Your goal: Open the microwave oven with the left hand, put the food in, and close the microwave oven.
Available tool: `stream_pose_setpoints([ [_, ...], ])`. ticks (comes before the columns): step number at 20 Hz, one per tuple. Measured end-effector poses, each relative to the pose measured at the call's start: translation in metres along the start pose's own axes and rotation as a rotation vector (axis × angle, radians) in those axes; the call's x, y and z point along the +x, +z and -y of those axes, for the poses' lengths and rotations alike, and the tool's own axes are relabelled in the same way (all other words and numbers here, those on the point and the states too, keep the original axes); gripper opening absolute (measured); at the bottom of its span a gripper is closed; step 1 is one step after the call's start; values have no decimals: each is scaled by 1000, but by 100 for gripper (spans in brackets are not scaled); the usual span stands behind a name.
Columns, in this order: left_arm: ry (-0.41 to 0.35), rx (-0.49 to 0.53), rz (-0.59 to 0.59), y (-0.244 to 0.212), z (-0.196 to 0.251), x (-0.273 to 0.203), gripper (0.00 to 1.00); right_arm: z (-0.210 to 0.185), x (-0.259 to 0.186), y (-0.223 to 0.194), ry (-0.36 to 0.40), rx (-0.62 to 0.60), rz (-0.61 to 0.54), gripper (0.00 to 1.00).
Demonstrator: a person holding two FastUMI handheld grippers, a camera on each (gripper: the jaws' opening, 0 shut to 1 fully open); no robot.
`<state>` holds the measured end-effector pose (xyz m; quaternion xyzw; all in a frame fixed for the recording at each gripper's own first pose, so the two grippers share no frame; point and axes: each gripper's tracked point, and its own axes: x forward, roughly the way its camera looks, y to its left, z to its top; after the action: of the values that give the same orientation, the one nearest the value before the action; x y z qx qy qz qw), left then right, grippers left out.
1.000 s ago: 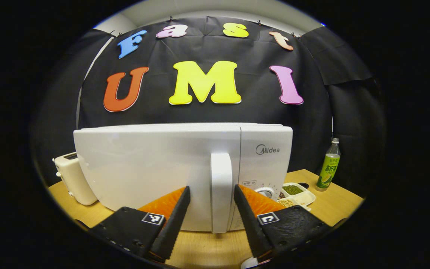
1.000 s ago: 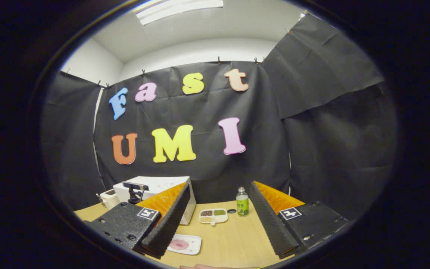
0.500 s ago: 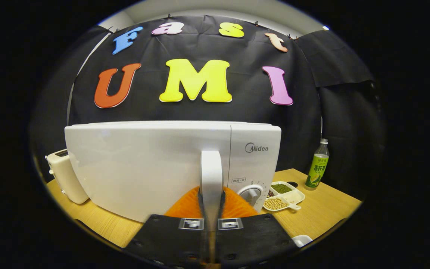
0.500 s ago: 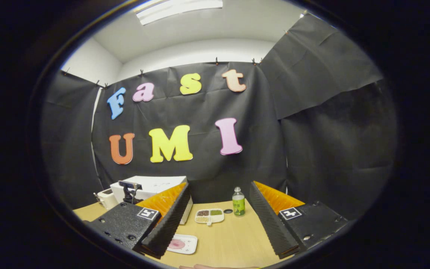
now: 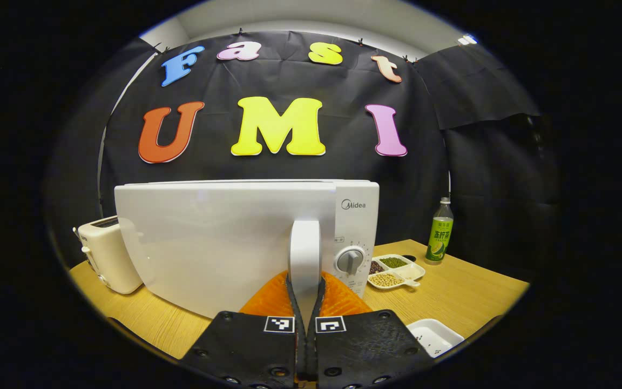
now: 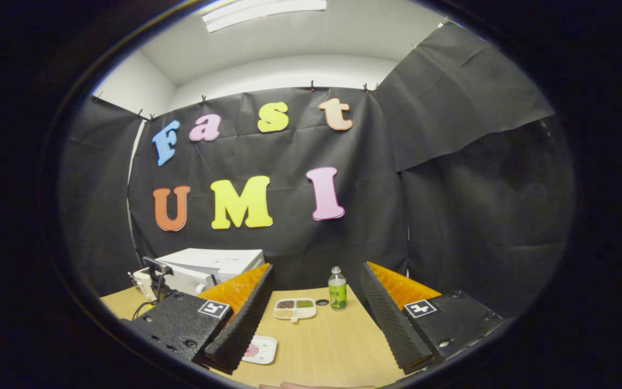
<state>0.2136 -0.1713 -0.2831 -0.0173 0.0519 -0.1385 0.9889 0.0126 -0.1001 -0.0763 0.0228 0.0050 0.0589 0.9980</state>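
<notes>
Tabletop [image 5: 467,292]: We see a light wooden top, and everything stands on it.
Microwave oven [image 5: 224,237]: It is the big white box in the middle of the left gripper view. In the right gripper view it sits far off at the left [image 6: 219,262]. We think the door has swung out a little from the box, but we cannot be sure from this angle.
Door handle [image 5: 304,254]: It is a tall white bar that stands upright on the door, just left of the round knob [image 5: 349,260].
Left gripper [image 5: 304,292]: Its jaws are pressed tight on the door handle, one on each side, with no gap to spare.
Right gripper [image 6: 316,319]: It hangs above the tabletop with its jaws spread wide. They hold nothing.
Toaster [image 5: 107,254]: It is cream coloured and stands just left of the microwave oven.
Bottle [image 5: 439,237]: It is green, it stands upright, and it is to the right of the microwave oven, near the black wall.
Divided dish [image 5: 394,272]: It is white, with beans in its parts. It lies between the microwave oven and the bottle.
Food plate [image 6: 259,349]: It is a small white plate with something pink on it. It lies on the tabletop, partly hidden behind the left finger of the right gripper.
</notes>
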Motion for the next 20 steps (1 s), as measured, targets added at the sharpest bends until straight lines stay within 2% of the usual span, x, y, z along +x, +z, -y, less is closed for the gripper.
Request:
stream_pose_setpoints([
  [5,-49,27,8,-5,-17,-61,0,-26,-12,-13,28,27,-34,95],
  [6,-56,26,11,-6,-22,-72,0,-33,-15,-15,37,25,-42,100],
  [8,-62,18,10,-8,-34,-95,0,-46,-20,-17,58,15,-48,100],
  [12,-39,26,49,-9,-68,-139,0,-71,-25,-18,73,-38,-18,100],
  [13,-29,21,46,-12,-78,-150,3,-78,-27,-20,81,-56,-15,95],
  [14,-12,20,57,-11,-89,-161,5,-86,-28,-23,91,-67,-21,95],
  [17,151,44,108,-5,-145,-203,23,-99,-29,-35,98,-88,-44,95],
  [18,182,49,106,-6,-158,-216,31,-104,-28,-38,100,-96,-48,95],
  [19,236,57,91,-7,-172,-229,46,-110,-27,-40,104,-104,-51,95],
  [20,292,69,83,-7,-186,-243,62,-117,-24,-43,113,-108,-57,100],
])
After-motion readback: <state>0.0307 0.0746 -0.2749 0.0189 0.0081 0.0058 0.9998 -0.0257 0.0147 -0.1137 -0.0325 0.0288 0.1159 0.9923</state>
